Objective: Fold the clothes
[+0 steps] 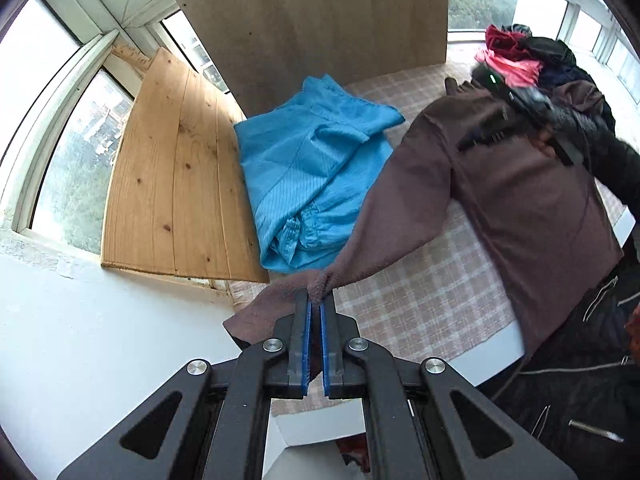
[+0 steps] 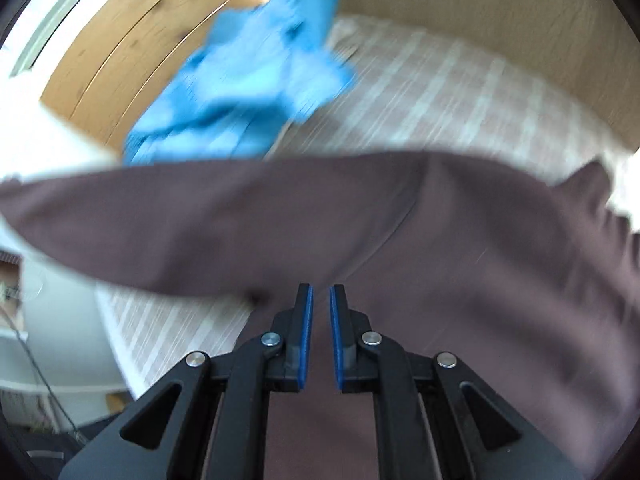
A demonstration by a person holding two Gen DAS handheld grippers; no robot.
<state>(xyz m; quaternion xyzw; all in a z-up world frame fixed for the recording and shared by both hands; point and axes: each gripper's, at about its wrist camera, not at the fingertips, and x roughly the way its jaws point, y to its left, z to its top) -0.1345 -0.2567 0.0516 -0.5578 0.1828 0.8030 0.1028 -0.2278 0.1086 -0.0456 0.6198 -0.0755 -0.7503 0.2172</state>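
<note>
The brown garment [image 1: 520, 200] hung soft, light and limp, best pinched at edges. The left claw [image 1: 316, 304] clamped its hem; the right claw [image 2: 321, 300] stood narrow, its grip on the cloth unclear.

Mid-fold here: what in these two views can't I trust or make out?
- Right tongs grip on the brown garment: right wrist view is motion-blurred; the jaws stand slightly apart, fabric between them unclear.
- Blue garment: near edge hidden by the brown garment in the left wrist view.
- Clothes pile: individual items indistinguishable, jumbled and partly behind the person's arm.
</note>
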